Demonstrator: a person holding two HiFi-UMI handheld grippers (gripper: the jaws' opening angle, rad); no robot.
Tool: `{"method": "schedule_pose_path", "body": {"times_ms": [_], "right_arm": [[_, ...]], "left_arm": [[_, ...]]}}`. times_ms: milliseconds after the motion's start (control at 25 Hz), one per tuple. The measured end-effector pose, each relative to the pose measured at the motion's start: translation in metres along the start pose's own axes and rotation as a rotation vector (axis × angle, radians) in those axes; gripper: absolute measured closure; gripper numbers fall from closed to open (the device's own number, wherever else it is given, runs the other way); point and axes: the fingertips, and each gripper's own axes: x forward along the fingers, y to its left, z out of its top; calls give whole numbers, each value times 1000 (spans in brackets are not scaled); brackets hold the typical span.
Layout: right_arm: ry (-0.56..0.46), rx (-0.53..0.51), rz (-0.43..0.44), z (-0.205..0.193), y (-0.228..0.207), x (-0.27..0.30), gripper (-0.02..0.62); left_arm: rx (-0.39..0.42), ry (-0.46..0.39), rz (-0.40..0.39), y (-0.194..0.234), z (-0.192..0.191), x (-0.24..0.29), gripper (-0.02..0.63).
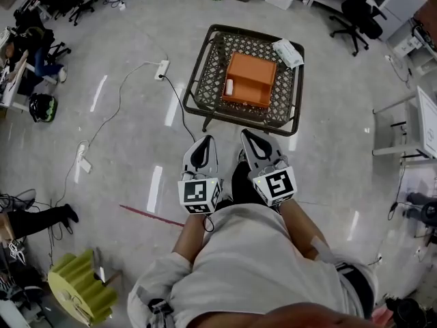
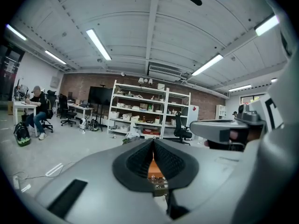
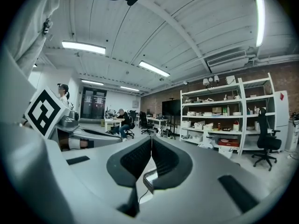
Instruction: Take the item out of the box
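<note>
Left gripper point(image 1: 203, 141) and right gripper point(image 1: 248, 134) both pressed together, empty, near a mesh table point(image 1: 205, 102); its orange box point(image 1: 252, 80) holds a white item point(image 1: 229, 87).

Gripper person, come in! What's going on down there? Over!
Left gripper and right gripper shut, empty. Box on table ahead, untouched, white item inside. Nothing blocks the box.

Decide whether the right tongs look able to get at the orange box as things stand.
Probably yes. The right tongs are shut and short of the mesh table, but nothing stands between them and the orange box.
</note>
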Motion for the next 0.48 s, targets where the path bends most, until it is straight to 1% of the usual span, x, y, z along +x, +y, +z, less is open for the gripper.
{"method": "schedule_pose_path", "body": {"times_ms": [120, 240, 480], "right_arm": [[-2, 14, 4, 3, -20, 23, 591], [5, 23, -12, 3, -56, 45, 591], [96, 45, 36, -15, -114, 87, 591]], "left_arm": [[5, 15, 1, 12, 7, 28, 595], [18, 26, -10, 18, 19, 67, 595], [51, 64, 7, 24, 33, 137, 595]]}}
